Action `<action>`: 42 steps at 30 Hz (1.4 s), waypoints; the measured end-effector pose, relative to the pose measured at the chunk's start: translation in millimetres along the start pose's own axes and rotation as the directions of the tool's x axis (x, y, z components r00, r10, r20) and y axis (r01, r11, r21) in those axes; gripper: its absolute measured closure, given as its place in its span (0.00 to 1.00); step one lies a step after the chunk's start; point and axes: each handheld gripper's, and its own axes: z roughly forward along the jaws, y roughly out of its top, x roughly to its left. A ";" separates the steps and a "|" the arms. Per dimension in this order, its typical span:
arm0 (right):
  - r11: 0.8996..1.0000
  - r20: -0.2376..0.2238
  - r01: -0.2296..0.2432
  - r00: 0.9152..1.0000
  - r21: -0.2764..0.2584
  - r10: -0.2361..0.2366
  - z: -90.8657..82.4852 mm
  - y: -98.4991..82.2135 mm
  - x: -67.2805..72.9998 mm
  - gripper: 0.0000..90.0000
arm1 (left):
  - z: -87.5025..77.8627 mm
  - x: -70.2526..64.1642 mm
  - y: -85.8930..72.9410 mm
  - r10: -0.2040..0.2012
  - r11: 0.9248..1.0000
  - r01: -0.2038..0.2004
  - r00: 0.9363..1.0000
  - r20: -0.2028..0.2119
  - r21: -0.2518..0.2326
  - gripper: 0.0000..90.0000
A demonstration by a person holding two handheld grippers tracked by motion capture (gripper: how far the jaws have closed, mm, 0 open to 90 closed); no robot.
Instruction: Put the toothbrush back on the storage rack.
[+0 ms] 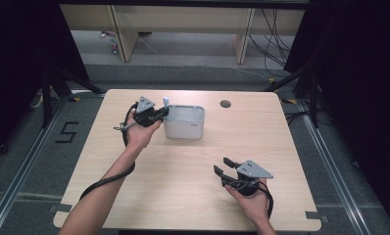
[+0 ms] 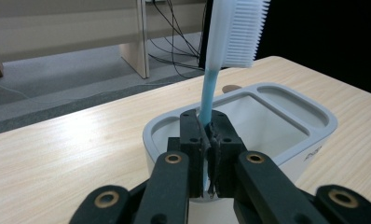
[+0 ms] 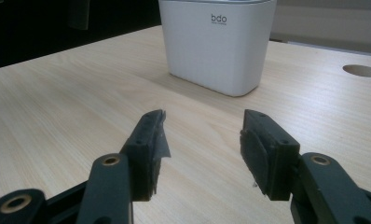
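Blue-handled toothbrush point(image 2: 210, 79) — white bristles, upright — above the white holder's point(image 2: 286, 109) left compartment.

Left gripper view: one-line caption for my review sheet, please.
Left gripper shut on a blue-handled toothbrush, held upright, bristles up, over the white holder on the wooden table.

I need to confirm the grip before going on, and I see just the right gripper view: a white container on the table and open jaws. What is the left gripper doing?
Observer: The left gripper is shut on a brush with a blue handle, held upright at the container's rim.
Operator: Which way do the bristles point?
Observer: The white bristles are at the top, above the jaws.
Operator: Is the container one open space inside?
Observer: No, the left gripper view shows a divider making a large compartment and a narrower one.
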 end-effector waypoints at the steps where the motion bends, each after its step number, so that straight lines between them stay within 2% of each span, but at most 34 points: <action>1: 1.000 -0.005 0.004 1.000 -0.004 -0.004 0.7 -0.2 -0.3 0.55 | 0.1 0.0 -0.1 -0.002 1.000 0.002 1.000 -0.001 0.002 0.95; 2: 1.000 0.007 0.020 1.000 -0.007 -0.020 0.4 -0.2 -1.2 0.55 | 0.3 0.1 -0.3 -0.004 1.000 0.004 1.000 -0.002 0.005 0.95; 7: 1.000 0.012 0.022 1.000 0.004 -0.022 0.0 -0.2 -0.7 0.55 | 0.9 1.0 -0.9 -0.005 1.000 0.005 1.000 -0.001 0.022 0.95; 8: 1.000 -0.002 -0.001 1.000 0.019 0.001 -0.4 -0.3 0.6 0.55 | 1.0 1.1 -0.9 -0.003 1.000 0.003 1.000 -0.001 0.025 0.95; 9: 1.000 0.005 0.012 1.000 0.013 -0.012 -0.5 -0.1 -0.1 0.55 | 1.0 1.2 -1.0 -0.004 1.000 0.004 1.000 0.000 0.026 0.95; 10: 1.000 -0.010 -0.005 1.000 -0.001 0.005 1.3 -0.7 0.7 0.55 | 1.1 1.2 -1.0 -0.005 1.000 0.005 1.000 -0.001 0.028 0.95; 13: 1.000 0.004 0.025 1.000 0.005 -0.025 0.1 -0.1 -0.8 0.55 | 1.2 1.3 -0.9 -0.008 0.999 0.008 1.000 -0.002 0.035 0.95; 14: 1.000 -0.004 -0.001 1.000 0.020 0.001 -0.5 -0.2 0.8 0.55 | 1.4 1.2 -1.1 -0.008 0.999 0.008 1.000 -0.001 0.036 0.95; 15: 1.000 0.005 0.025 1.000 0.009 -0.025 -0.1 -0.2 -0.7 0.55 | 1.5 1.2 -1.3 -0.008 0.999 0.008 1.000 0.000 0.038 0.94; 16: 1.000 0.005 0.014 1.000 0.017 -0.014 -0.6 -0.2 0.2 0.55 | 1.8 1.0 -1.6 -0.010 0.999 0.010 1.000 0.000 0.039 0.94; 18: 1.000 0.003 0.025 1.000 0.012 -0.025 -0.5 -0.1 -0.4 0.55 | 1.8 0.9 -2.2 -0.009 0.999 0.009 1.000 -0.001 0.041 0.94; 21: 1.000 -0.018 0.000 1.000 -0.002 0.000 0.5 -0.2 1.0 0.55 | 1.5 1.1 -3.8 -0.005 0.999 0.005 1.000 -0.001 0.043 0.94; 22: 1.000 -0.002 0.025 1.000 -0.004 -0.026 -0.3 0.3 -0.4 0.55 | 1.2 1.2 -4.3 -0.006 0.999 0.006 1.000 -0.003 0.042 0.94; 24: 1.000 -0.018 0.000 1.000 -0.001 0.000 0.4 -0.3 1.0 0.55 | 0.2 1.3 -4.9 -0.010 0.999 0.010 1.000 -0.008 0.039 0.92; 28: 0.999 0.000 0.034 0.999 0.004 -0.034 -0.3 0.1 -0.3 0.55 | -3.7 0.8 -5.1 -0.026 0.999 0.027 0.999 -0.018 0.025 0.82; 31: 1.000 0.000 0.029 1.000 0.009 -0.029 -0.2 -0.1 -0.1 0.55 | -8.1 0.3 -5.1 -0.036 0.999 0.036 0.999 -0.031 0.011 0.72; 32: 1.000 -0.005 0.004 1.000 0.019 -0.004 -0.1 -0.4 1.5 0.55 | -9.4 0.3 -5.1 -0.040 0.999 0.041 0.999 -0.033 0.009 0.69; 33: 1.000 0.003 0.027 1.000 0.009 -0.027 0.0 -0.2 0.1 0.55 | -10.5 0.3 -5.3 -0.047 0.999 0.048 0.998 -0.036 0.010 0.65; 37: 1.000 -0.010 0.010 1.000 0.010 -0.010 1.0 -0.7 1.5 0.55 | -15.7 1.7 -8.0 -0.066 0.997 0.067 0.997 -0.038 0.026 0.55; 39: 0.999 0.001 0.030 1.000 0.010 -0.030 0.0 -0.1 0.0 0.55 | -19.6 2.2 -9.7 -0.070 0.997 0.071 0.997 -0.039 0.031 0.51; 42: 0.999 0.000 -0.020 1.000 0.028 0.020 -1.1 -0.6 3.3 0.55 | -25.9 0.9 -11.8 -0.062 0.998 0.063 0.997 -0.038 0.032 0.46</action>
